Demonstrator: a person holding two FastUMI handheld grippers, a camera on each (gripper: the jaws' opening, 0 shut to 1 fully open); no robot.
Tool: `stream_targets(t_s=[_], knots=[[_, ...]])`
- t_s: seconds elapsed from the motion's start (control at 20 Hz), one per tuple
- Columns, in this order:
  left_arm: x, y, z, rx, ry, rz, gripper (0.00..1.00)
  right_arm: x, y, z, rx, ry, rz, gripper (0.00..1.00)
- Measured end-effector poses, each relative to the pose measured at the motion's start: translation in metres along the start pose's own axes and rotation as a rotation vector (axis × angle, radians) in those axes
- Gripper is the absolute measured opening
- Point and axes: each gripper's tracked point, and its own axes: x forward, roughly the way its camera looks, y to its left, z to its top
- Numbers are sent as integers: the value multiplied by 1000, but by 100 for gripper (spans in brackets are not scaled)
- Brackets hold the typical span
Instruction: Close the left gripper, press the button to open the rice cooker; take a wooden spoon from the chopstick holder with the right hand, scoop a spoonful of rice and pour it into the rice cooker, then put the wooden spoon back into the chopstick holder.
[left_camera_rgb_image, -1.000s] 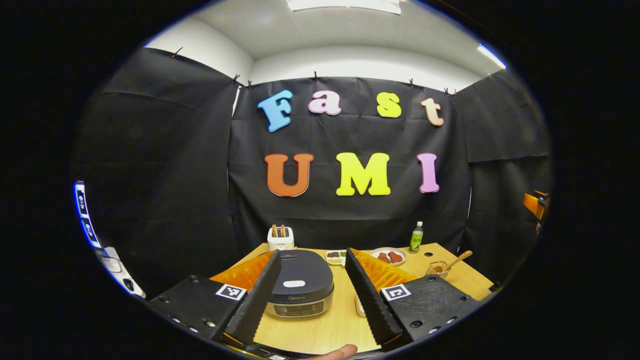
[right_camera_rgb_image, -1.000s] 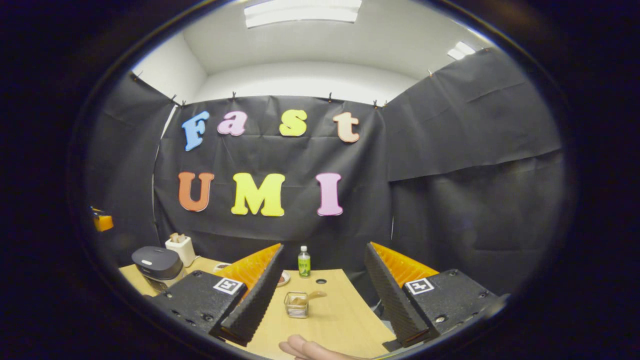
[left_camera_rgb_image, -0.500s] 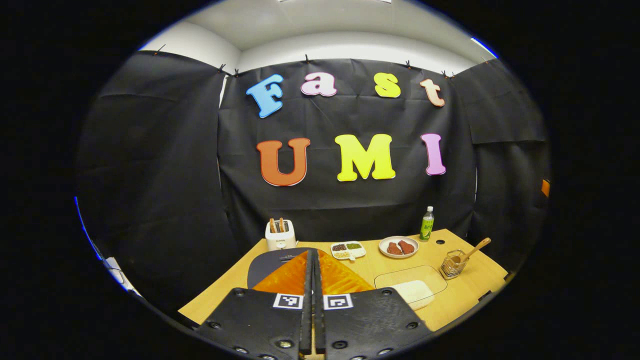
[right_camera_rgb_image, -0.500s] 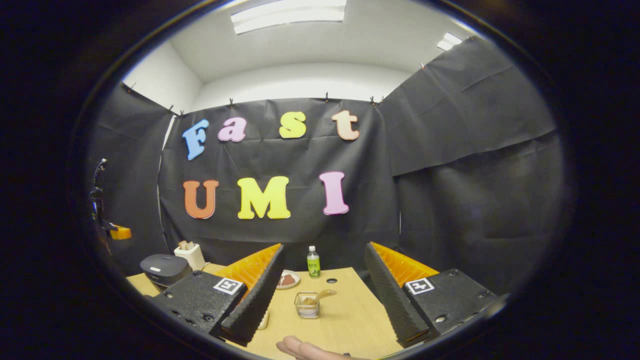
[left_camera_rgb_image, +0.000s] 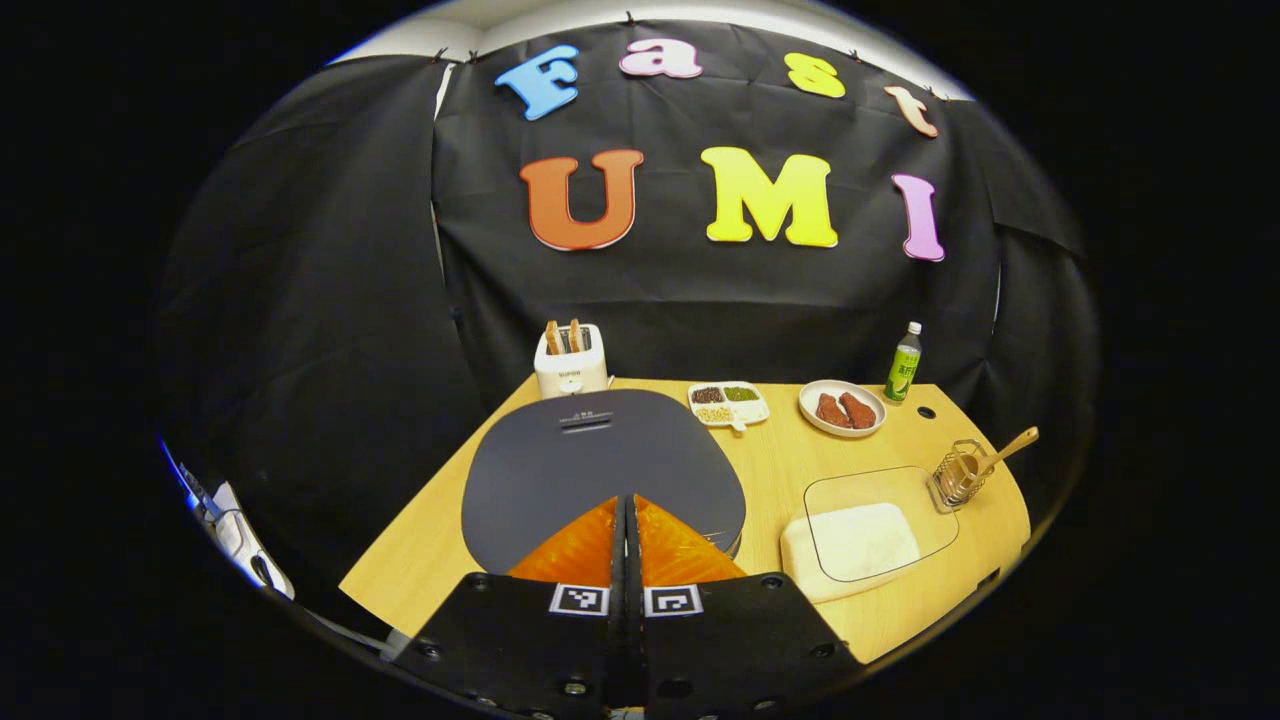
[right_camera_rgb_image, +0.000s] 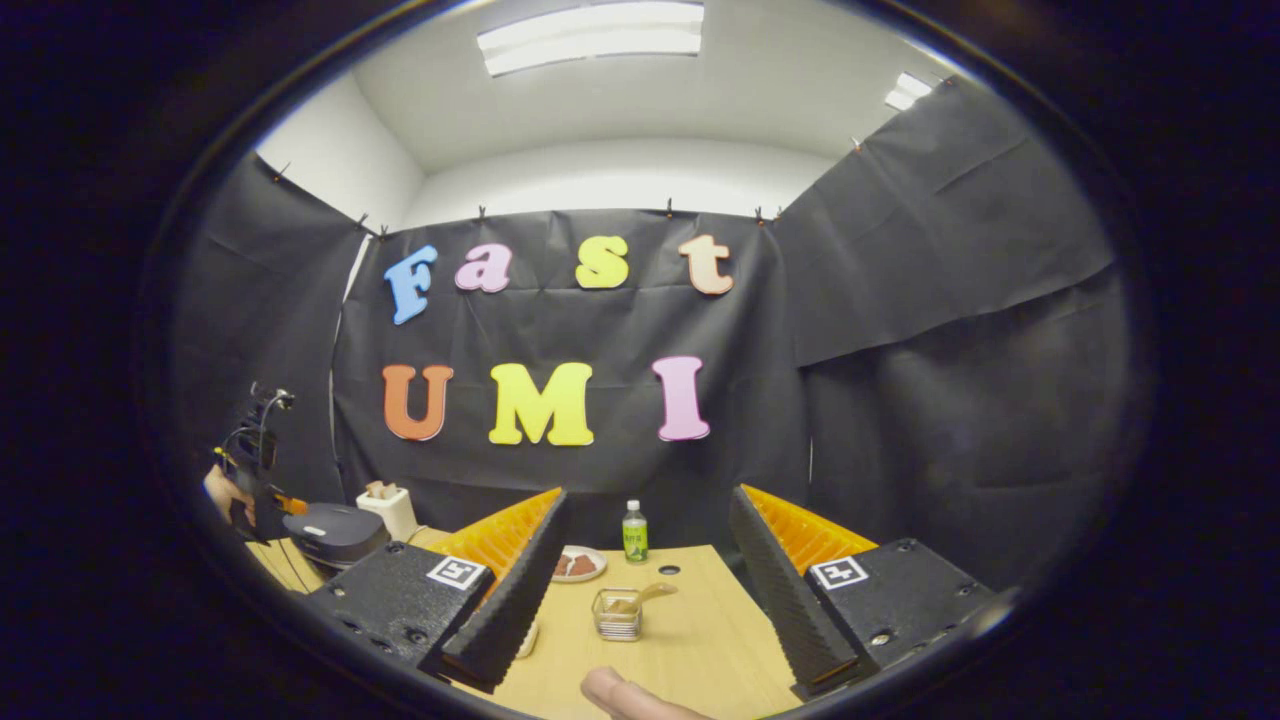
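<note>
The dark grey rice cooker (left_camera_rgb_image: 600, 455) sits closed on the wooden table (left_camera_rgb_image: 420, 570), its lid seen from above. My left gripper (left_camera_rgb_image: 627, 502) is shut and holds nothing, its tips over the front of the lid, hiding the button. At the right edge, a wire chopstick holder (left_camera_rgb_image: 956, 480) holds the wooden spoon (left_camera_rgb_image: 1008, 448). A clear container of rice (left_camera_rgb_image: 858, 535) lies in front of the holder. My right gripper (right_camera_rgb_image: 648, 496) is open and holds nothing, short of the holder (right_camera_rgb_image: 618, 613) and spoon (right_camera_rgb_image: 652, 591). In the right gripper view, the left gripper (right_camera_rgb_image: 252, 465) hangs above the cooker (right_camera_rgb_image: 335, 530).
A white toaster (left_camera_rgb_image: 570, 365) stands behind the cooker. Along the back are a sectioned dish (left_camera_rgb_image: 728, 402), a plate of meat (left_camera_rgb_image: 842, 408) and a green bottle (left_camera_rgb_image: 905, 365). A fingertip (right_camera_rgb_image: 620, 693) shows at the bottom of the right gripper view.
The left gripper went from open to shut, then rose and tipped down over the cooker lid. The right gripper stayed open and barely moved.
</note>
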Motion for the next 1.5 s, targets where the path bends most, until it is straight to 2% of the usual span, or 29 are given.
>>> stream_targets(t_s=[0.05,0.15,0.2,0.3,0.45,0.6,0.7,0.85,0.95,1.1,1.25,1.4,1.45,1.5], knots=[[6,-1,-3,-21,22,-1,0,-2,4,1,-3,-1,18,100],[16,1,-11,-45,47,9,0,-6,4,1,-23,-3,32,97],[19,1,-13,-44,52,11,0,-8,2,3,-34,-13,30,100],[26,5,-26,-40,92,35,0,-9,-5,8,-58,-34,3,97],[19,7,-28,-32,121,61,0,-13,-9,14,-84,-59,-25,100],[20,7,-31,-38,162,70,0,-15,-7,15,-77,-63,-19,100],[21,6,-42,2,204,65,0,-17,-6,14,-67,-63,-15,100],[22,7,-37,19,191,72,0,-18,-1,10,-52,-53,-9,100],[20,7,-36,3,196,68,0,-18,3,7,-52,-42,4,97],[9,6,-34,-36,191,67,0,-17,0,2,-67,-29,4,100],[-13,11,-12,-21,60,92,2,-12,-6,-9,-79,-16,-4,100],[-43,13,7,-51,-36,100,80,-6,-9,-21,-79,17,-13,97],[-59,14,13,-50,-59,98,98,-4,-9,-25,-76,26,-11,97],[-64,17,16,-23,-88,108,96,-2,-8,-29,-74,37,-8,100]])
